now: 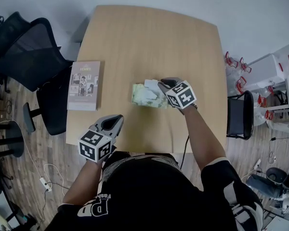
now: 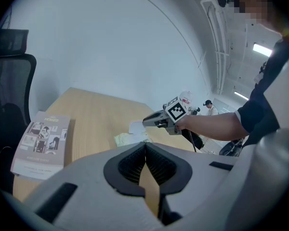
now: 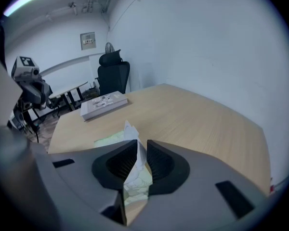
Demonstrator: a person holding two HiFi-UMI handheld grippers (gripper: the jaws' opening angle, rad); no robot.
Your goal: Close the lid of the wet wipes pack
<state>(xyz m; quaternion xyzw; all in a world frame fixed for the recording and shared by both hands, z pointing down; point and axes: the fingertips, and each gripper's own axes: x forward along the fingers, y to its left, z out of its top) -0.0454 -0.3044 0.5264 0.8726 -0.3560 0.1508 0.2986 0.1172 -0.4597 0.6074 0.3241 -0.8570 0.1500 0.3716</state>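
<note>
The wet wipes pack (image 1: 144, 98), pale green with a pattern, lies in the middle of the wooden table (image 1: 149, 42). A white flap (image 3: 131, 131) stands up from its top. My right gripper (image 1: 162, 85) reaches the pack from the right, and in the right gripper view the right gripper (image 3: 138, 146) has its jaws shut on that flap, with the pack (image 3: 135, 186) below. My left gripper (image 1: 116, 119) hovers near the table's front edge, apart from the pack. Seen in its own view, the left gripper (image 2: 145, 146) is shut with nothing in it.
A magazine (image 1: 84, 84) lies on the table's left side. Black office chairs (image 1: 31, 52) stand left of the table, and another dark chair (image 1: 241, 114) stands to its right. Cables run over the floor at the lower left.
</note>
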